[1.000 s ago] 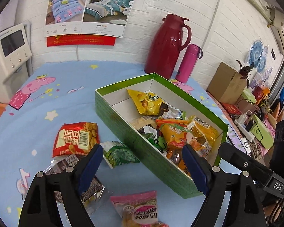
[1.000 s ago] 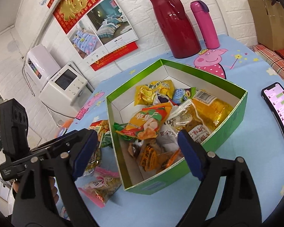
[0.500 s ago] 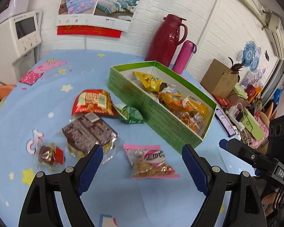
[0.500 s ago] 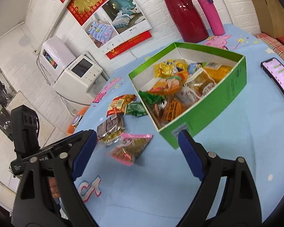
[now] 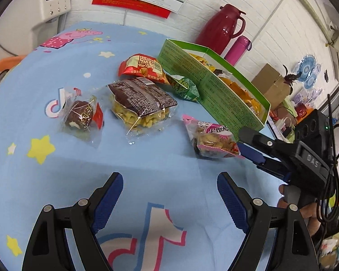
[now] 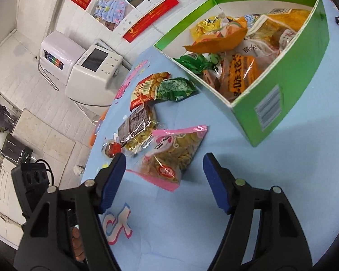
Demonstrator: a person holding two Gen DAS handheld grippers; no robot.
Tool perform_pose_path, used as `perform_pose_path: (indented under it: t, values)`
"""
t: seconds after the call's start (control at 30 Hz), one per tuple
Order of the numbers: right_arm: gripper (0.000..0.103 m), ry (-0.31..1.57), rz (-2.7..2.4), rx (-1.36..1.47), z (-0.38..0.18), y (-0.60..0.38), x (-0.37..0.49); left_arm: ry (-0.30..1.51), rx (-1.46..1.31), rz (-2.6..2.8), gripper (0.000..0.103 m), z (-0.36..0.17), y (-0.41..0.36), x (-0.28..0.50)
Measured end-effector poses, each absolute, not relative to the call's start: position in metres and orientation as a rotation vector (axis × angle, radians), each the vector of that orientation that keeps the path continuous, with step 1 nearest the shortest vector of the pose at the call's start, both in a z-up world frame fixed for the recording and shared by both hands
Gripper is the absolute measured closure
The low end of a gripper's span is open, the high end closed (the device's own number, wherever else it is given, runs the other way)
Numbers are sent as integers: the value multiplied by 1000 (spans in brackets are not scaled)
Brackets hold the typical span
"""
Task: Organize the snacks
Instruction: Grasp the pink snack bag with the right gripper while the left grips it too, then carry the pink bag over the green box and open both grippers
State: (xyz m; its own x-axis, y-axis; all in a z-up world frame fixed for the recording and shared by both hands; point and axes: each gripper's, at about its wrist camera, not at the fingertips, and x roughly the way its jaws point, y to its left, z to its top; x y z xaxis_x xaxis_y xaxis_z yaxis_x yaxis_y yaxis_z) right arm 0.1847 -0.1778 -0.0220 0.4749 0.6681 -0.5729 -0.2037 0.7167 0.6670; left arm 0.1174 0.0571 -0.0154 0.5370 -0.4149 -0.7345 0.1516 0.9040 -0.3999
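The pink-edged clear plastic packet of yellow crisps (image 6: 174,155) is taken to be the next item to go into the green cardboard box (image 6: 305,67), which is already well filled with snack bags. The packet lies flat on the blue cartoon-print tablecloth (image 6: 214,225), near the box's closest corner. The right gripper (image 6: 164,179) is held with its blue pads wide apart, just in front of the packet's near end, with nothing between them. For a sound grasp, the pads should be lowered over the bulging middle, not the thin sealed edge, which would probably slip. The left gripper (image 5: 169,194) is likewise spread apart and empty, over bare cloth. Only the left wrist view shows the small clear-wrapped chocolate cake (image 5: 80,115); the box's contents are seen properly only from the right wrist view.
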Motion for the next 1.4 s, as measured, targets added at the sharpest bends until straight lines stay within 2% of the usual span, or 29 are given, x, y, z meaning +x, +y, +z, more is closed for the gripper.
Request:
perform_pose_path:
  t: [0.03, 0.07, 0.1, 0.2, 0.33, 0.67, 1.0, 1.07, 1.13, 1.3, 1.4]
  values:
    - [42, 956, 564, 558, -28, -174, 188, 944, -300, -347, 16, -14, 57, 117]
    - [57, 990, 570, 555, -35, -171, 190, 939, -294, -357, 16, -12, 55, 118]
    - [64, 998, 605, 588, -41, -172, 190, 936, -290, -370, 17, -11, 54, 119]
    - [68, 1000, 634, 594, -43, -177, 183, 936, -287, -414, 18, -10, 45, 127]
    - [68, 995, 636, 547, -41, -183, 173, 980, -306, -488, 33, -19, 27, 147]
    - [70, 978, 619, 491, -45, -194, 170, 1029, -307, -569, 38, -34, -4, 180]
    - [68, 983, 625, 614, -49, -211, 168, 1035, -340, -667, 39, -39, -8, 178]
    - [65, 976, 611, 607, -47, -213, 166, 1029, -330, -677, 50, -37, -9, 176]
    - [63, 969, 595, 611, -45, -215, 165, 1027, -316, -684, 54, -36, -11, 175]
    - [62, 956, 578, 634, -44, -223, 163, 1040, -316, -701, 55, -38, -15, 177]
    - [62, 951, 575, 648, -44, -226, 164, 1040, -313, -710, 60, -37, -17, 177]
